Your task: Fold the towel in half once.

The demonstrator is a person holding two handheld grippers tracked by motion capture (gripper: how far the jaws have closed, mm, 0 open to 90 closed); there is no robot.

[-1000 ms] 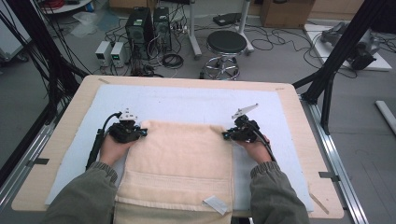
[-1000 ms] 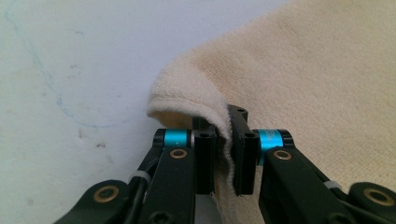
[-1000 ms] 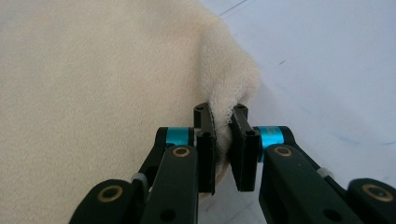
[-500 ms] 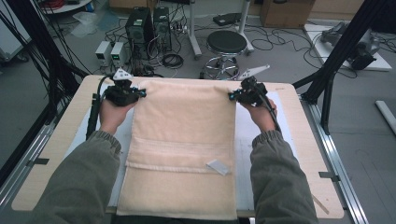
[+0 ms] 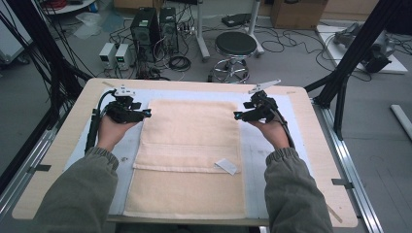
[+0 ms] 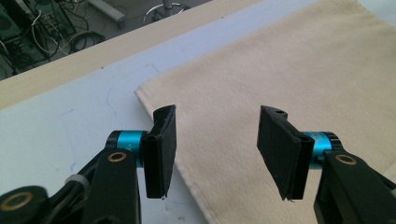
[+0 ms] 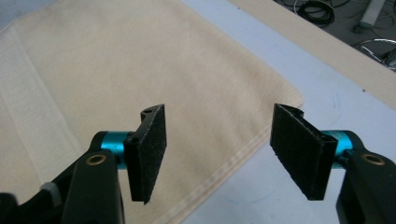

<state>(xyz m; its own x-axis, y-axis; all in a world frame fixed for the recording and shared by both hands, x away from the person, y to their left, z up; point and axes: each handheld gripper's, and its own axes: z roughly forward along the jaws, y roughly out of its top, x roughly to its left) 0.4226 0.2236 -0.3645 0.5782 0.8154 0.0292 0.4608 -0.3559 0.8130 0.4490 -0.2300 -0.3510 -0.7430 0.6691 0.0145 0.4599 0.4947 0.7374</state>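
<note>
On the counter (image 5: 58,160) lies a cream towel (image 5: 189,160), spread flat on a pale blue mat (image 5: 272,160). Its near part is folded over, and a small white tag (image 5: 226,166) sits on it. At the towel's far left corner are the left tongs (image 5: 145,114). Their jaws have just been opening and now stand apart over the towel's edge with nothing in them. At the far right corner are the right tongs (image 5: 236,116). They too have just been opening and hold nothing, with the corner just below them.
</note>
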